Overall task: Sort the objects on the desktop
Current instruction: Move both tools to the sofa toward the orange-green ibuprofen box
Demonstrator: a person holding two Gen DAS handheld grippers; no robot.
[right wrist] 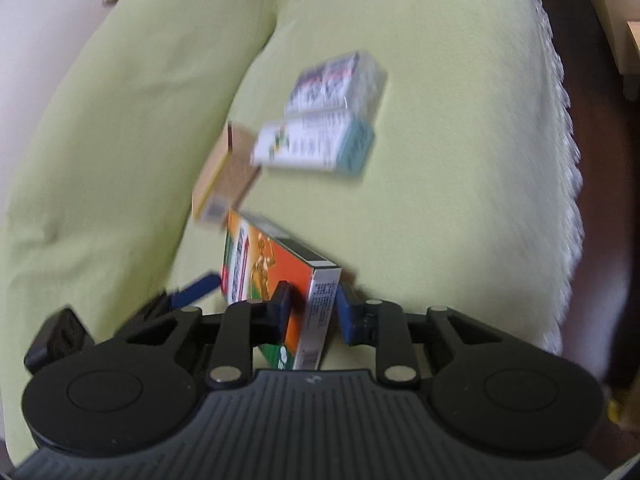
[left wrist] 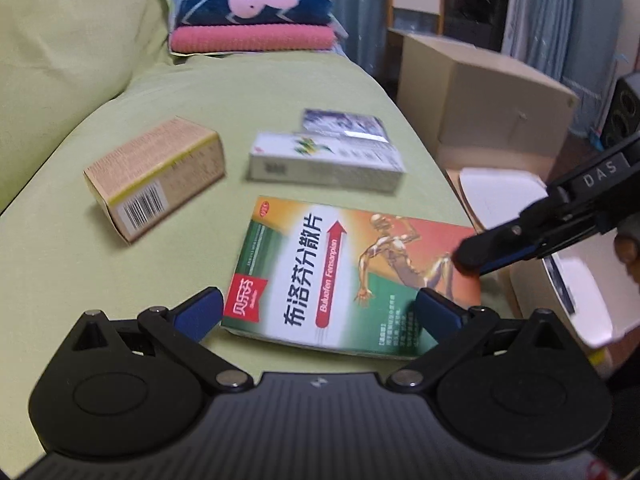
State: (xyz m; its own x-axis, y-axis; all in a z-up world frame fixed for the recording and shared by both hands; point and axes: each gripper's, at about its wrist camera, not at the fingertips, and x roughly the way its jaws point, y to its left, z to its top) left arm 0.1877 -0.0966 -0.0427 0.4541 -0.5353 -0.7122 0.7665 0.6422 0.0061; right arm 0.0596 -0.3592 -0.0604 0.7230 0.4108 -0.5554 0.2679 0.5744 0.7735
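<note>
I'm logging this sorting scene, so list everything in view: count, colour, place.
ibuprofen box: one, green and orange, nearest on the sofa.
brown box: one, tan, to its left.
white box: one, white with green print, behind it.
small box: one, bluish print, behind the white box.
folded towels: two, navy on pink, far end of the sofa.
sofa: one, light green cover.
cardboard box: one, beige, right of the sofa.
left gripper: open, astride the ibuprofen box.
right gripper: pinching the ibuprofen box's edge.
</note>
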